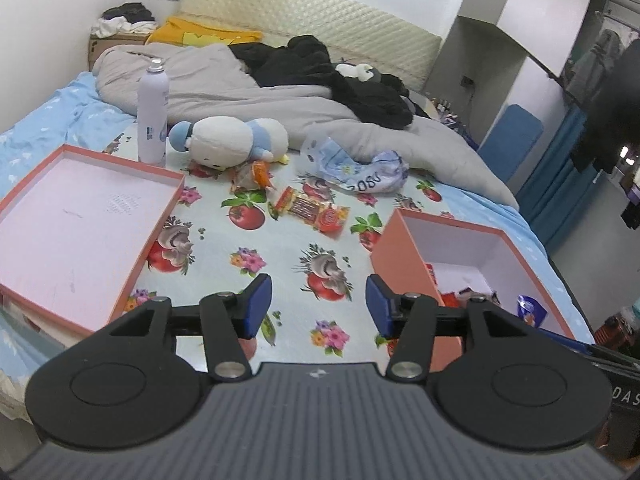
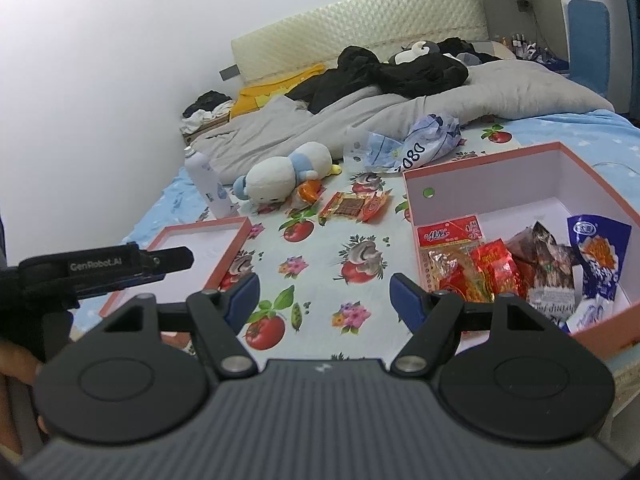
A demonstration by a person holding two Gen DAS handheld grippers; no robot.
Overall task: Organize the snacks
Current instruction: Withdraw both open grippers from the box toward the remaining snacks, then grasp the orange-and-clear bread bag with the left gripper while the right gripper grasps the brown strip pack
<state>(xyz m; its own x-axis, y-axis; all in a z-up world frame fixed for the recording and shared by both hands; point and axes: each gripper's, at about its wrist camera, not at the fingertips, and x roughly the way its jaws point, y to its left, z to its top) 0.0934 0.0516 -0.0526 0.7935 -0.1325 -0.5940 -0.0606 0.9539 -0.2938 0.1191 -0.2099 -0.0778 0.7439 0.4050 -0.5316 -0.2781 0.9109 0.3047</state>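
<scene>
Snacks fill our deep pink box at right; one red-and-orange packet lies loose on the flowered cloth, well apart from the box rim and the shallow lid at left (open cloth between). Our left gripper and right gripper both gape, empty.

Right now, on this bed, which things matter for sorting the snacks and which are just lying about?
For the job: box with snacks, red snack pack, orange snack, lid.
Lying about: plush toy, spray can, crumpled bag, grey quilt, black clothes.
</scene>
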